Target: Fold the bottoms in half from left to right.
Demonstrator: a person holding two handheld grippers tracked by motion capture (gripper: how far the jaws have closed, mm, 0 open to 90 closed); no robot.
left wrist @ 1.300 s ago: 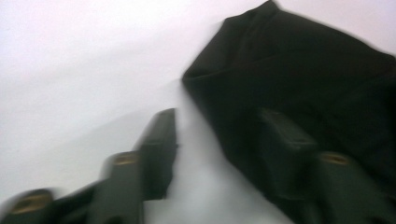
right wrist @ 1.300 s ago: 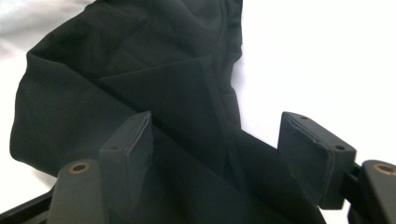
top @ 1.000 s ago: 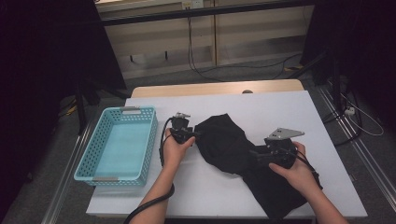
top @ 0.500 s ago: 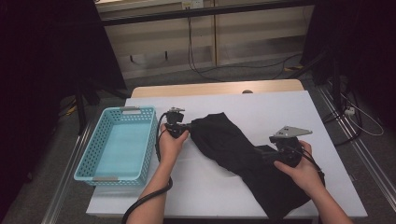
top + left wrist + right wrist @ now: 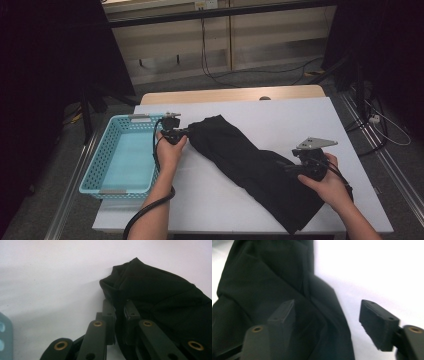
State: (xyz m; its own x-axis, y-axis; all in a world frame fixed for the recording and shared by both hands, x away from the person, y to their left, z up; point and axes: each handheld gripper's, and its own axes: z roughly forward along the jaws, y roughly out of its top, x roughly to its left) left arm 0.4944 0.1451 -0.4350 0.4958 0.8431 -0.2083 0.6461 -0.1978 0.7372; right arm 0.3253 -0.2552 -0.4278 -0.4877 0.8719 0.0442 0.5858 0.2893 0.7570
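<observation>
Claws first. Left claw point(image 5: 119, 315) has its jaws drawn almost together on a fold at the near-left end of the black garment point(image 5: 250, 160); the left gripper view shows cloth pinched between the two pads, with the bunched edge rising just beyond them. These jaws have just been closing, with the fabric between them. In the high view this claw point(image 5: 186, 132) sits at the garment's upper-left end, close to the right wall of the basket.

Right claw point(image 5: 327, 315) stands partly open. Its jaws have just been closing a little further, yet a clear gap remains. In the right gripper view one pad lies over the dark cloth and the other over bare white surface, with the garment's edge running between them; neither pad is seen pressing on the fabric. In the high view this claw point(image 5: 291, 170) rests at the garment's right side, with its grey three-cornered plate point(image 5: 314, 143) on top.

Garment lies stretched diagonally across the white surface point(image 5: 300, 120), from the left claw down towards the near-right edge, where its lower end reaches close to the surface's front border. It is crumpled and folded along its length.

Blue basket point(image 5: 100, 165), perforated along its walls, stands on the left portion of the surface, just beside the left hand point(image 5: 170, 152). Right hand point(image 5: 327, 185) grips its tool near the right edge.
</observation>
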